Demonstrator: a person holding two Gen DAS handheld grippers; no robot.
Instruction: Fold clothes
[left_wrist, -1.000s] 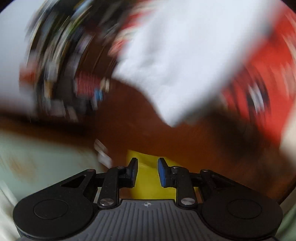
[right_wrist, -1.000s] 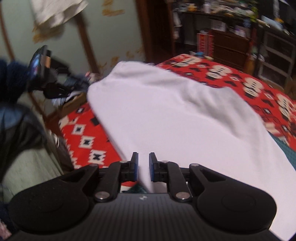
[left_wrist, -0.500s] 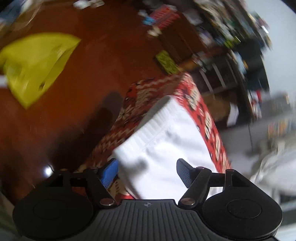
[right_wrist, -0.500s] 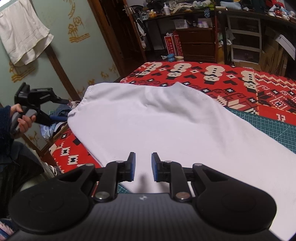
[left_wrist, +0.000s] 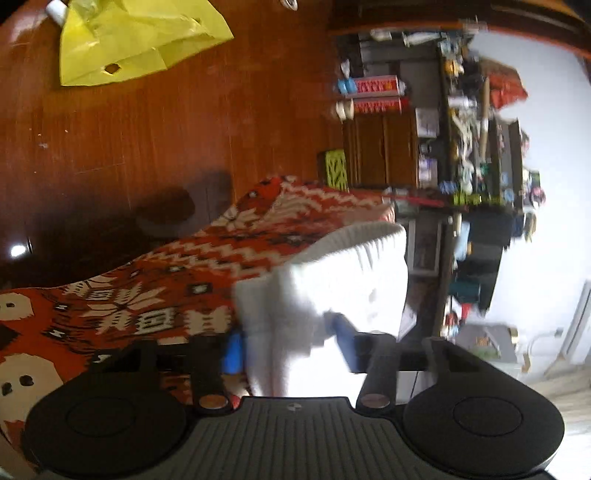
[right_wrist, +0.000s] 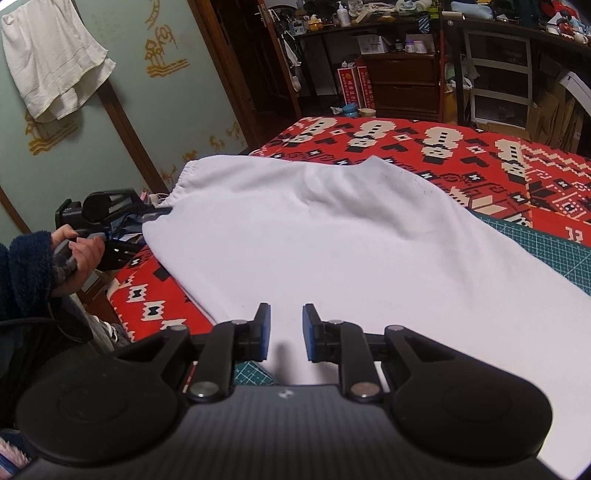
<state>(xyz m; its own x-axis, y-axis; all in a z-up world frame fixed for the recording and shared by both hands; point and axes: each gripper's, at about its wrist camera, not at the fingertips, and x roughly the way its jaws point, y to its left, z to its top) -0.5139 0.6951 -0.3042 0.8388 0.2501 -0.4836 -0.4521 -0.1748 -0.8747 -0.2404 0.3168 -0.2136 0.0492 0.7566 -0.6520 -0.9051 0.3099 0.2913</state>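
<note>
"Where are the white pants (right_wrist: 332, 251)?"

"They lie flat on the red patterned cloth (right_wrist: 424, 144) over the counter. The waistband end hangs by the counter's edge."

"What is the left gripper (left_wrist: 288, 347) doing?"

"Its fingers sit on both sides of the waistband corner, with white cloth bunched between them. The picture is blurry, so nobody can tell if it has pinched yet."

"Why the corner?"

"Probably so that end can be lifted over for a fold."

"And the right gripper (right_wrist: 286, 332)?"

"It hovers over the near edge, fingers a narrow gap apart, holding nothing."
</note>
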